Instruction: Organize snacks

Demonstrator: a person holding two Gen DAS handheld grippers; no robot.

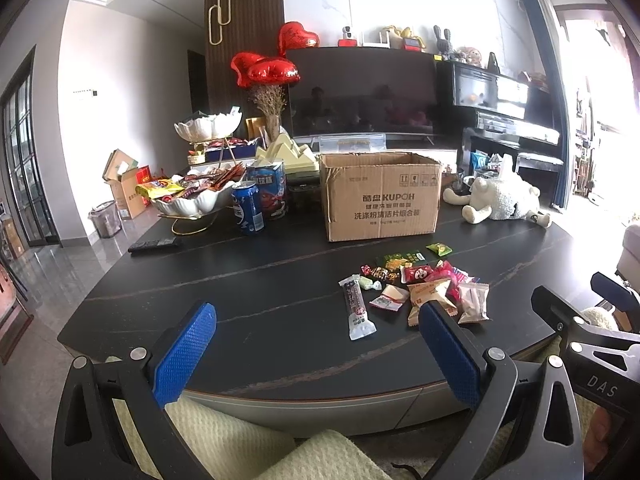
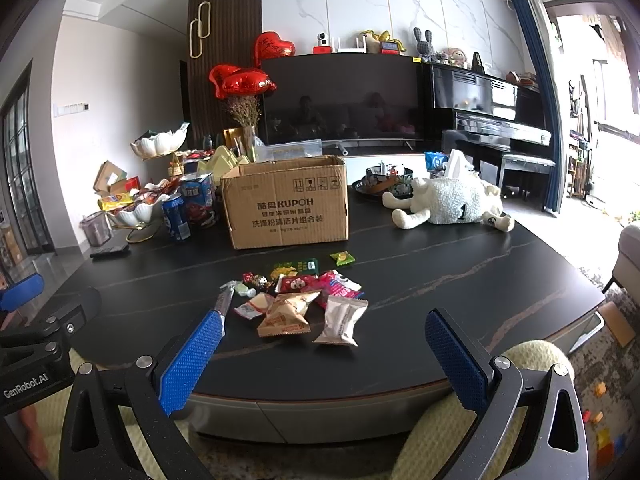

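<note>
While both the left gripper (image 1: 316, 354) and the right gripper (image 2: 322, 360) are held with jaws spread and empty off the table's (image 2: 460, 280) near edge, the loose snacks (image 2: 304, 300), heaped before the cardboard box (image 2: 286, 204), are best picked singly.

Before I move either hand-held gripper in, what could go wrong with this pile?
The snack pile overlaps tightly, so closing on the tan pouch may drag its neighbours along. The long bar lies flat on the table, so fingers may skid off it. The cardboard box has tall walls and upright flaps; a low carry from the left hand-held gripper or right hand-held gripper could clip them.
</note>
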